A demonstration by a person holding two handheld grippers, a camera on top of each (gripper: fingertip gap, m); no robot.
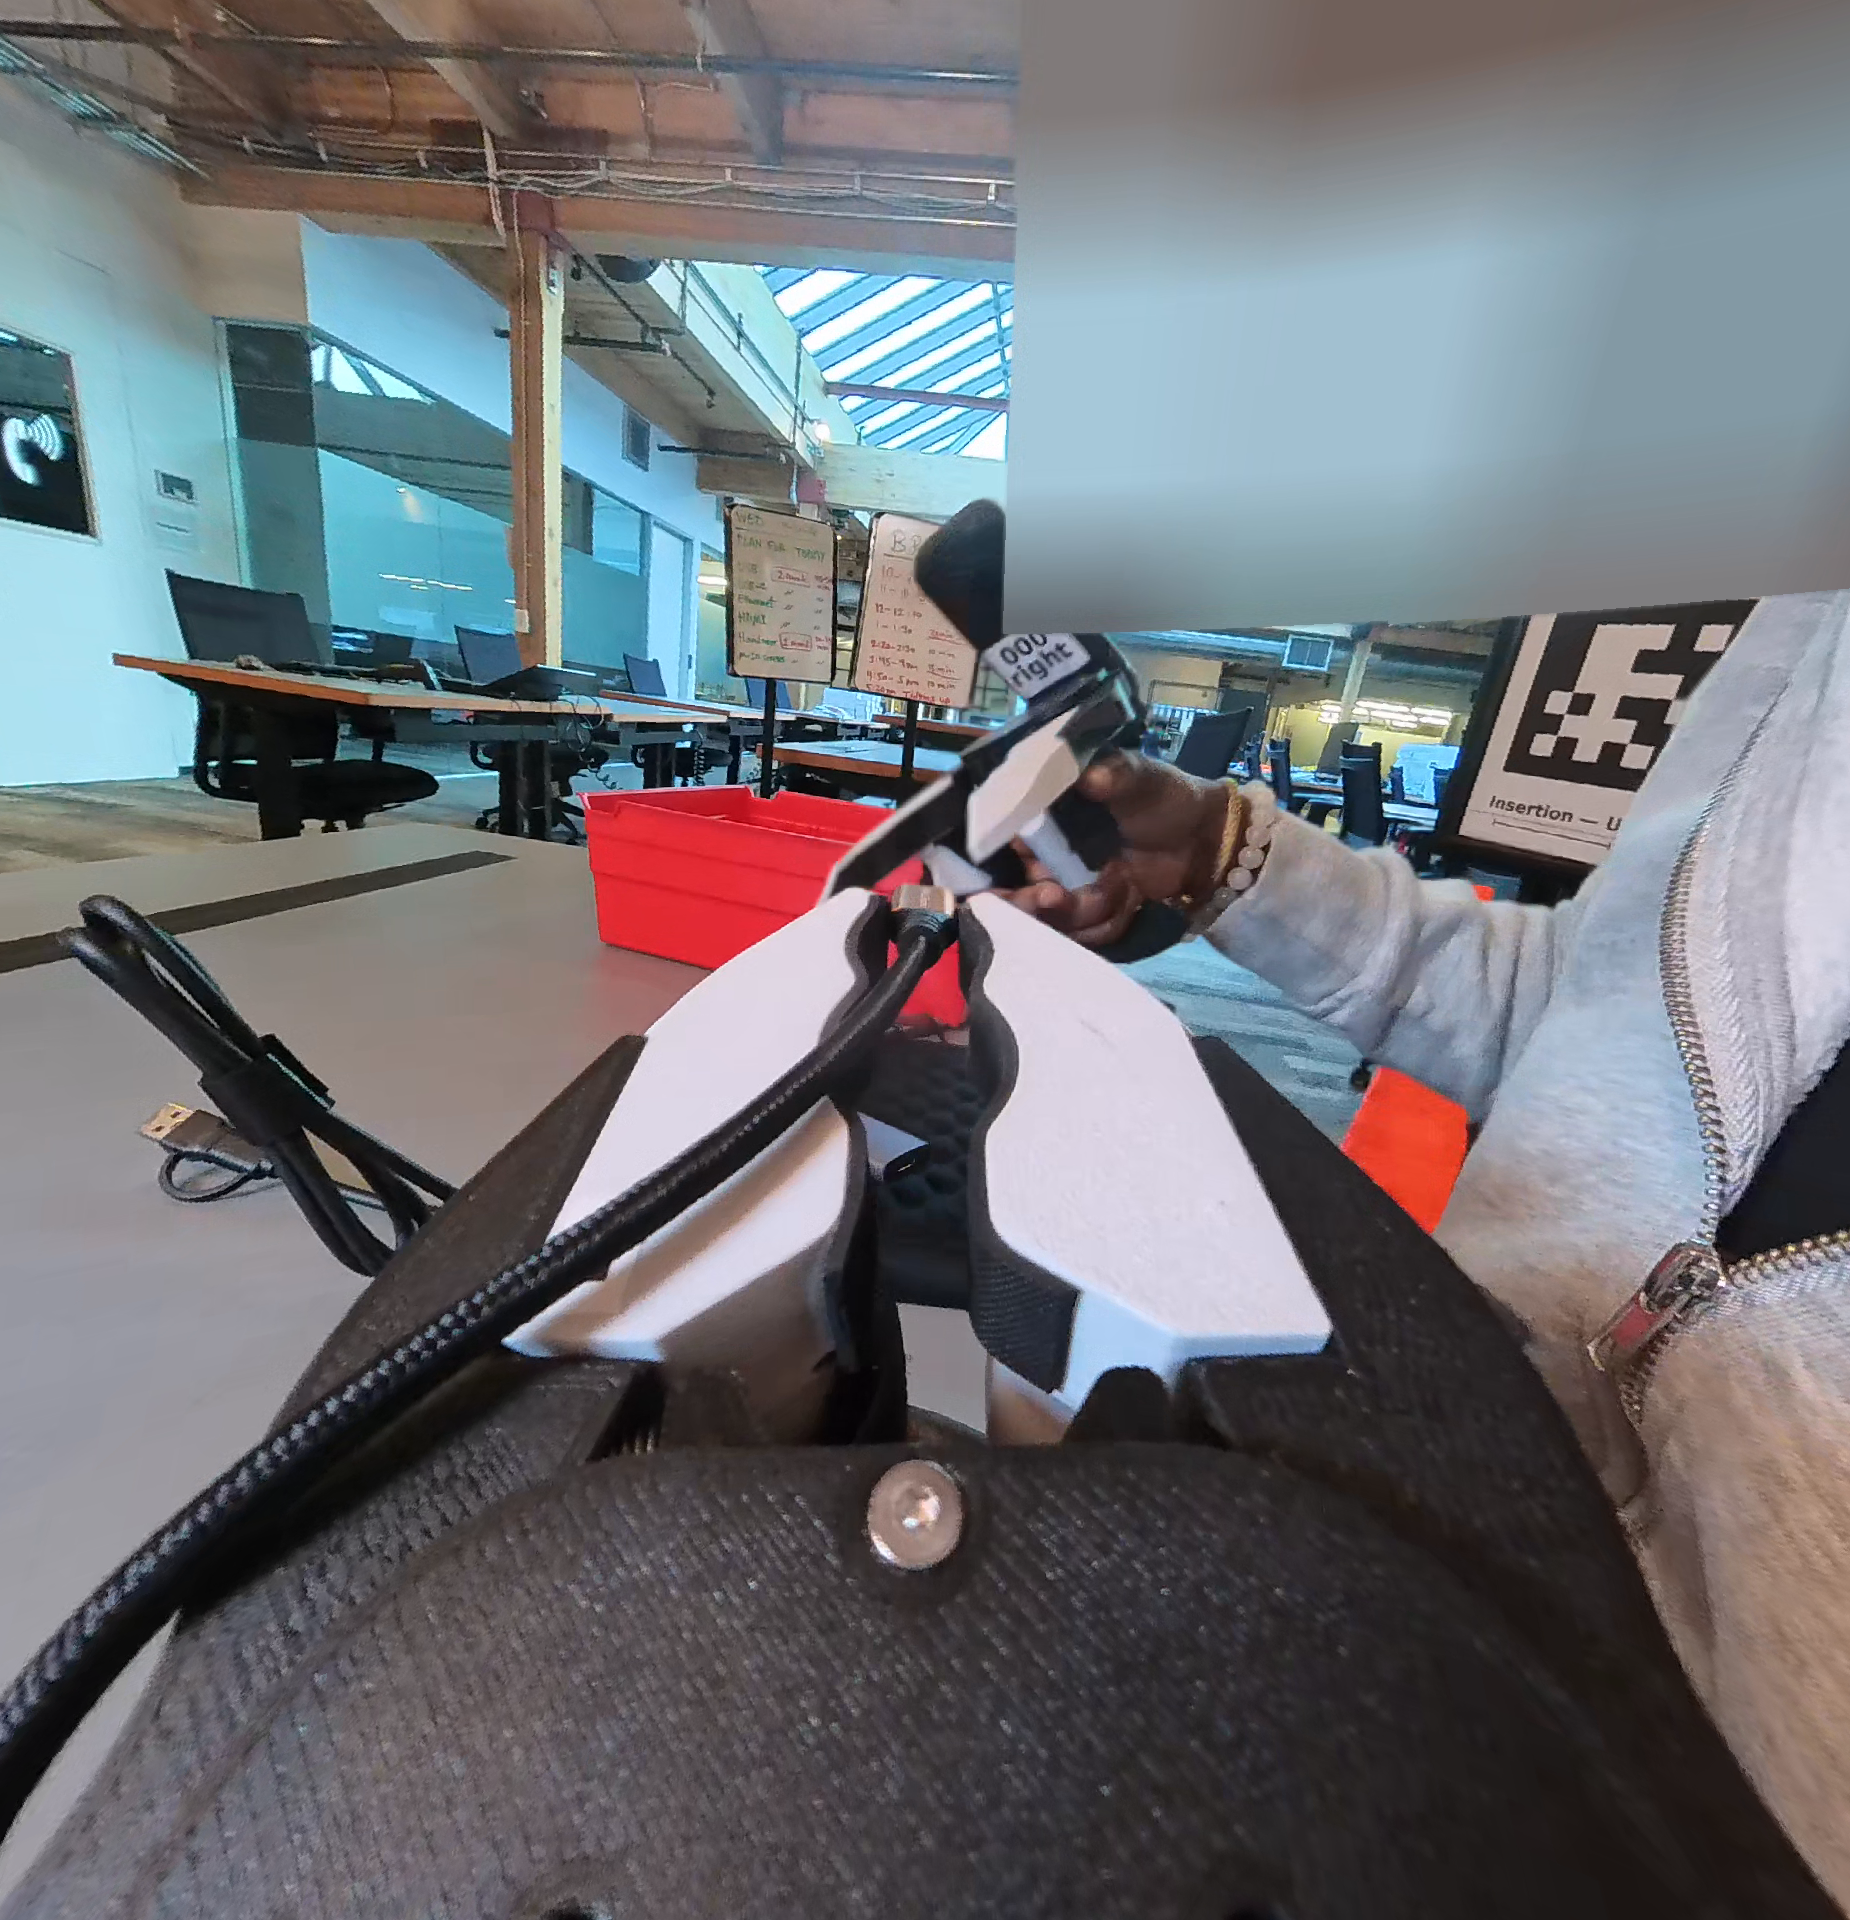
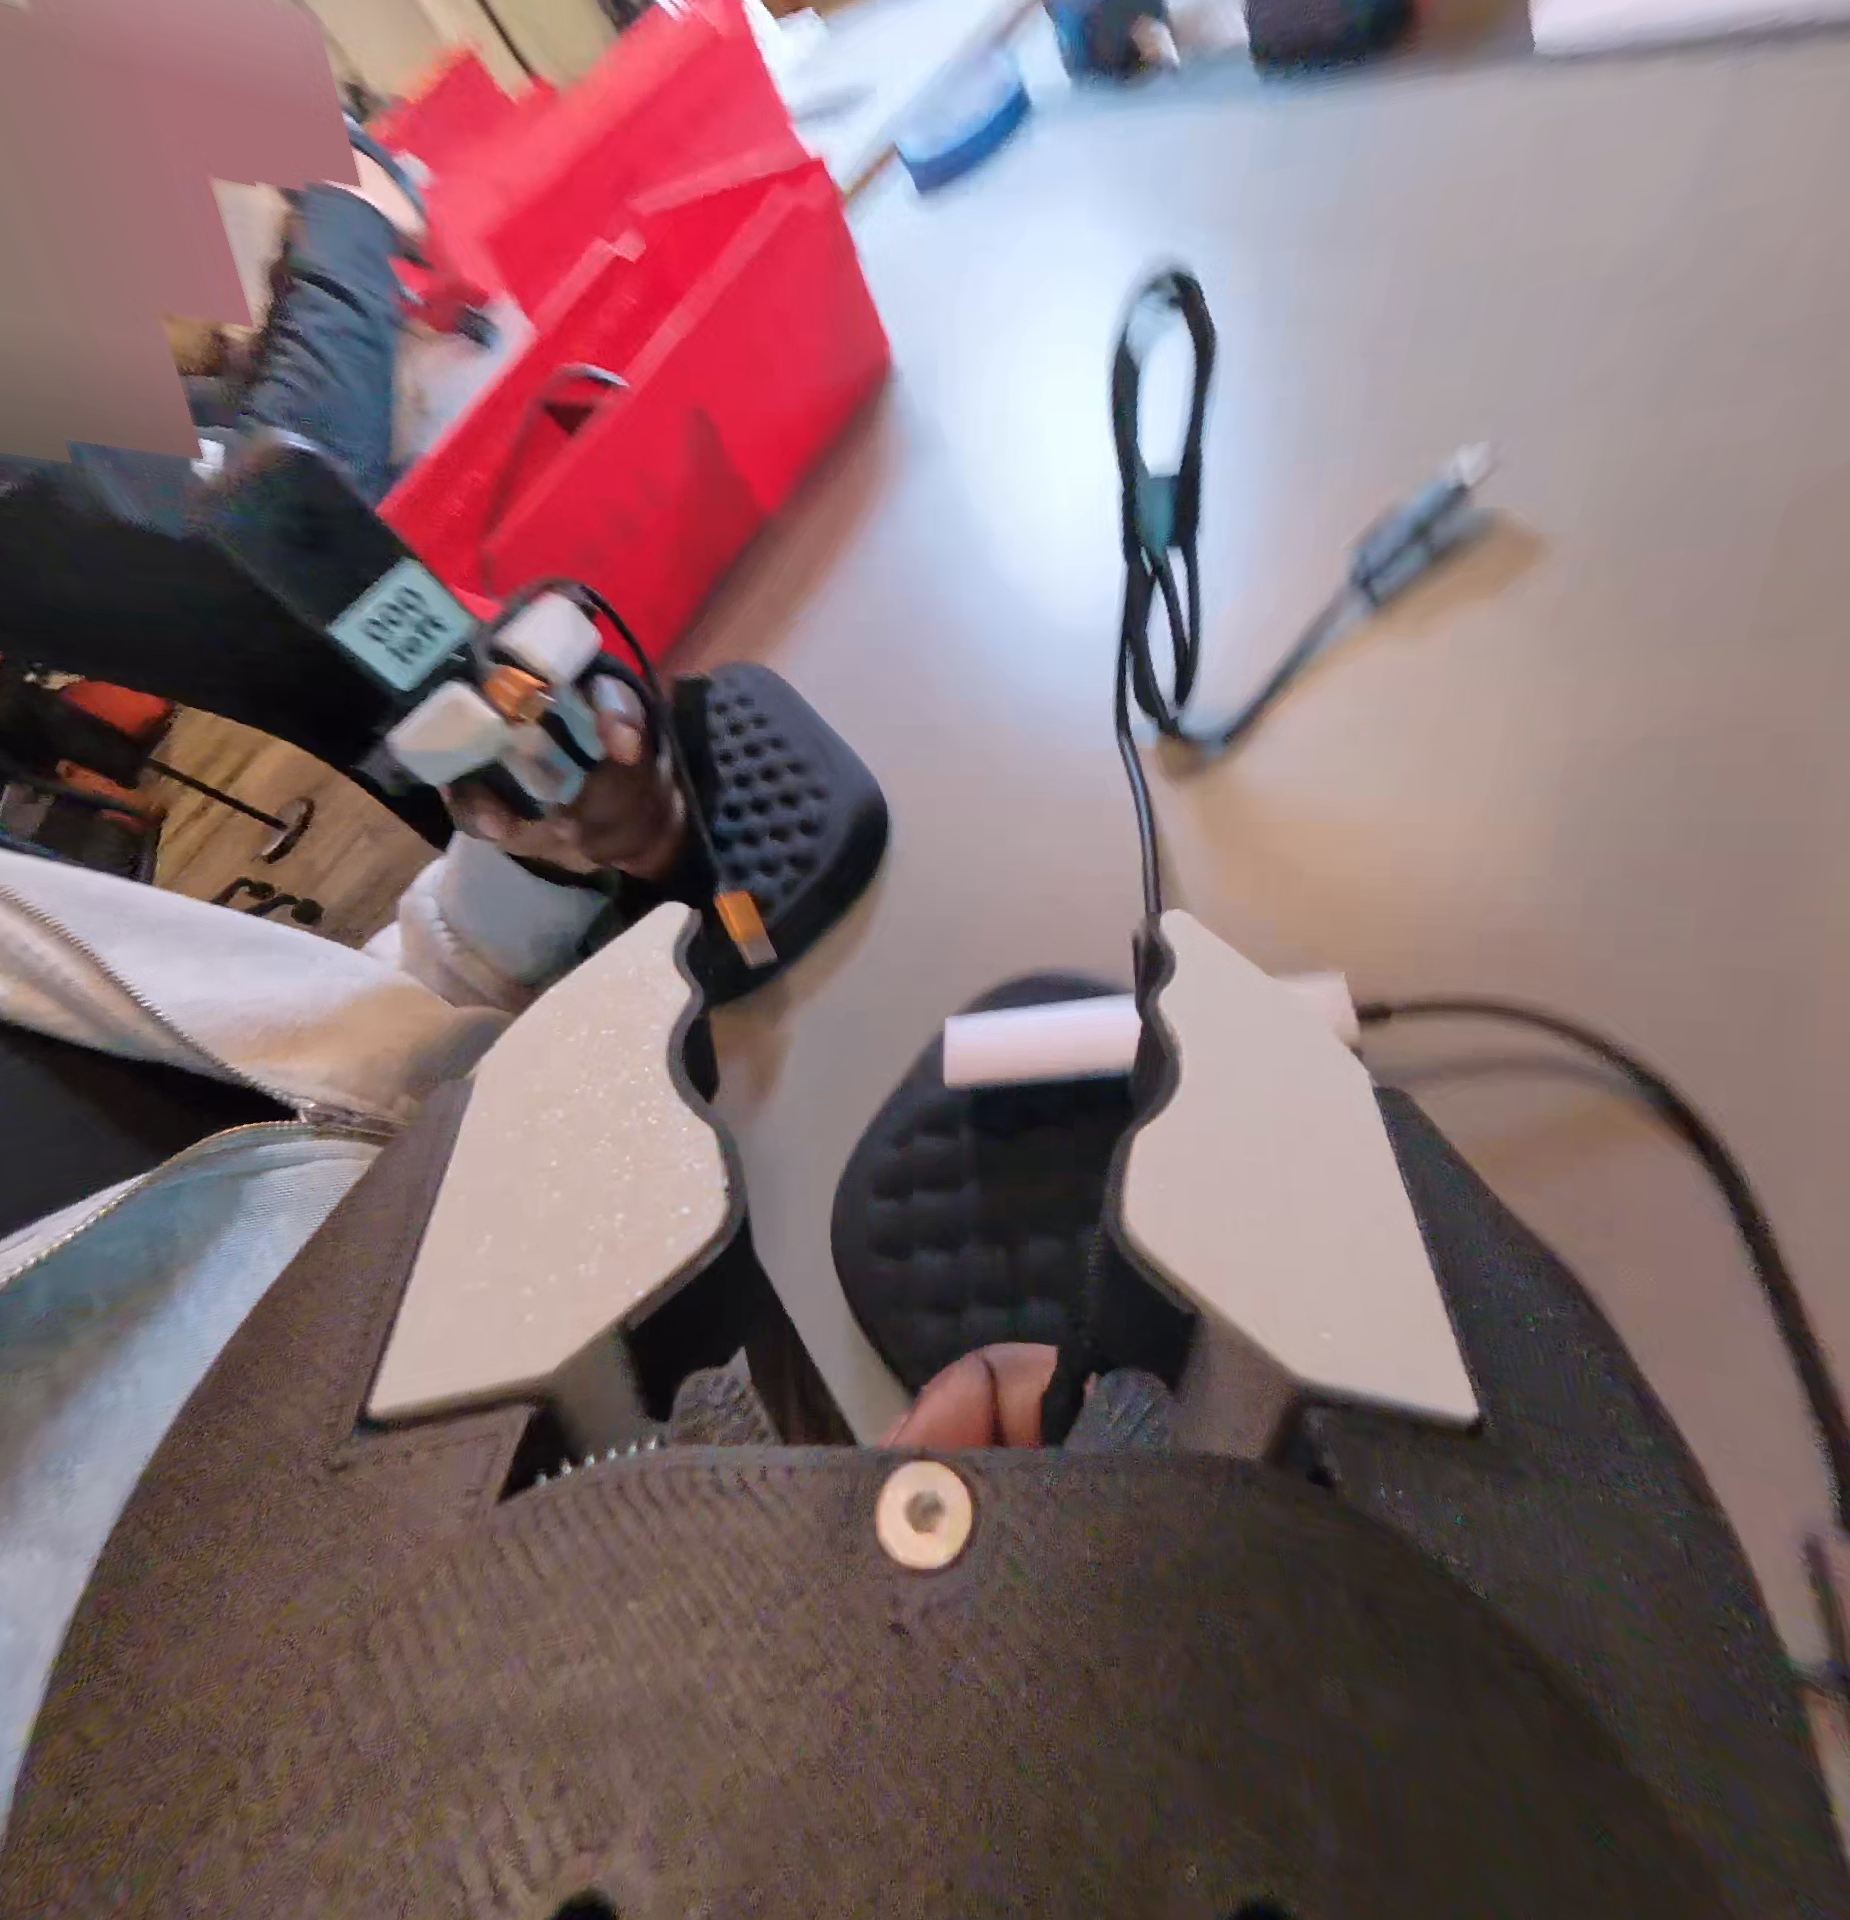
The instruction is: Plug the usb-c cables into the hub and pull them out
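Observation:
My left gripper (image 1: 926, 920) is shut on the metal plug (image 1: 916, 899) of a black braided USB-C cable (image 1: 692, 1153), which trails back over its left finger. It also shows in the right wrist view (image 2: 516, 696), raised, with the cable's other copper plug (image 2: 744, 930) hanging below it. My right gripper (image 2: 921, 935) is open and empty, low over the table. A white hub (image 2: 1046, 1049) lies on a black honeycomb pad (image 2: 962, 1195) between its fingers, partly behind the right finger. A thin black cable (image 2: 1139, 810) runs to that fingertip.
A red bin (image 1: 713, 862) (image 2: 672, 395) stands at the back of the grey table (image 1: 433, 987). A tied cable bundle (image 1: 225, 1060) (image 2: 1160, 468) and a grey plug (image 2: 1420, 540) lie on it. A second black honeycomb pad (image 2: 796, 800) lies near the bin. A person's grey sleeve (image 1: 1420, 956) is at the right.

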